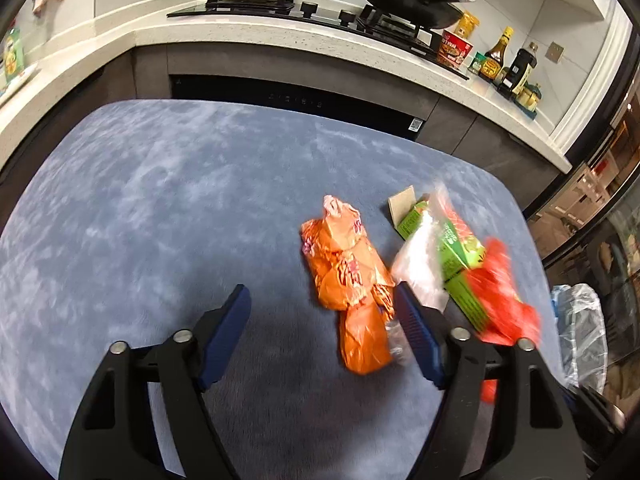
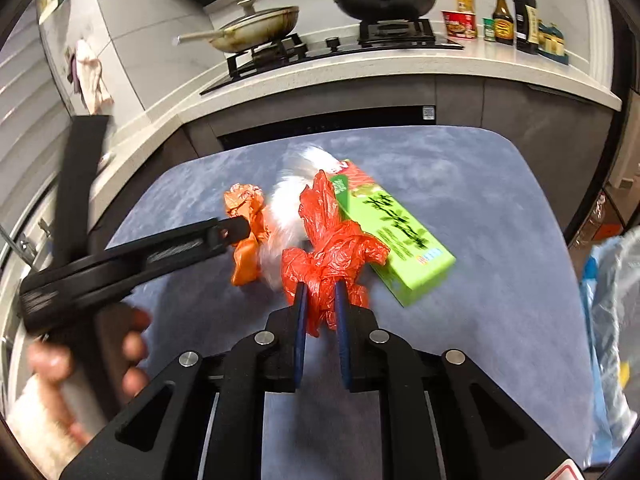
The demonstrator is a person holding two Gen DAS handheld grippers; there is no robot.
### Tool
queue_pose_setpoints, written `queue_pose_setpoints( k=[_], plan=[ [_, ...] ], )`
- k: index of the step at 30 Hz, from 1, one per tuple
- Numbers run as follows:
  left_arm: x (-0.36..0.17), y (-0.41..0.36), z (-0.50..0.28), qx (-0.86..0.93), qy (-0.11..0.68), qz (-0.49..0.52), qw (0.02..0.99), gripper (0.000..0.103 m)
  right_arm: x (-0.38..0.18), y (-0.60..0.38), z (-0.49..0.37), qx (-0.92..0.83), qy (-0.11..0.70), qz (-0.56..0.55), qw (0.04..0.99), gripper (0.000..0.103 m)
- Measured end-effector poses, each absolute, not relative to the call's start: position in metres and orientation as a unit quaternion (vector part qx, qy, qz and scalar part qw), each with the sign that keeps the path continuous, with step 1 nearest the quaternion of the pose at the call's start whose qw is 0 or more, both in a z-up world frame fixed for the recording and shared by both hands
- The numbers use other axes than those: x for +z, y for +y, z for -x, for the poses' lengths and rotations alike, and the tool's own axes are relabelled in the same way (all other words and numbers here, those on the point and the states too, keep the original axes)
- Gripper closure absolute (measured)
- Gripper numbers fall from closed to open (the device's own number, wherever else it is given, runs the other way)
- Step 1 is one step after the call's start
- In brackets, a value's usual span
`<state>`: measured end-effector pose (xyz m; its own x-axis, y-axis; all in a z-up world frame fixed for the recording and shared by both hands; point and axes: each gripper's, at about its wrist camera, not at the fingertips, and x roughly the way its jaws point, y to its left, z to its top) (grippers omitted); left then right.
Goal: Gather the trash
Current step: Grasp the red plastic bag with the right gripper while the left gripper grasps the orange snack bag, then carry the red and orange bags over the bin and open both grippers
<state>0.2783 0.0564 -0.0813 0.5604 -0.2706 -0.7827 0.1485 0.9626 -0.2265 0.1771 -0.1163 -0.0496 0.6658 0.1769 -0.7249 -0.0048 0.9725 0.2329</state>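
Trash lies on a blue cloth-covered table [image 1: 160, 200]. An orange snack wrapper [image 1: 352, 276] lies right of centre, beside a clear white plastic bag [image 1: 420, 268], a green carton [image 1: 456, 256] and a crumpled red plastic bag [image 1: 504, 296]. My left gripper [image 1: 320, 300] is open above the table, its right finger touching the wrapper's edge. In the right wrist view my right gripper [image 2: 320, 292] is shut on the red plastic bag [image 2: 332, 248], in front of the green carton [image 2: 392, 232], the white bag [image 2: 288, 208] and the orange wrapper [image 2: 246, 216]. The left gripper's arm [image 2: 140, 256] crosses at left.
A kitchen counter with a gas hob [image 1: 304, 8], pans and sauce bottles [image 1: 496, 56] runs behind the table. A clear trash bag [image 1: 580, 328] hangs off the table's right side, also in the right wrist view [image 2: 612, 320]. A dark oven front [image 1: 296, 100] is below the counter.
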Motion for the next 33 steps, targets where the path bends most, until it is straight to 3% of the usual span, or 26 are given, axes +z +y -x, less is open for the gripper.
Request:
queue_pose_setpoints(
  k=[4,7,8,24,33],
  plan=[
    [-0.089,0.052,-0.288,-0.121,0.459,0.063,0.878,0.052,-0.045,-0.129,-0.162,0.043,0.404,-0.117,0.906,0.090],
    [-0.095,0.048,-0.294,-0.128,0.470,0.066,0.871,0.071,-0.045,-0.136,-0.154,0.039,0.405,-0.124,0.905,0.090],
    [-0.096,0.047,-0.294,-0.132,0.472,0.067,0.869,0.073,-0.045,-0.138,-0.151,0.038,0.405,-0.125,0.905,0.090],
    [-0.033,0.062,-0.188,-0.142,0.434,0.088,0.885,0.075,-0.023,-0.177,-0.081,0.009,0.387,-0.153,0.909,0.090],
    [-0.010,-0.009,-0.118,-0.221,0.430,0.064,0.873,0.075,-0.007,-0.227,-0.023,-0.033,0.359,-0.179,0.915,0.090]
  ],
)
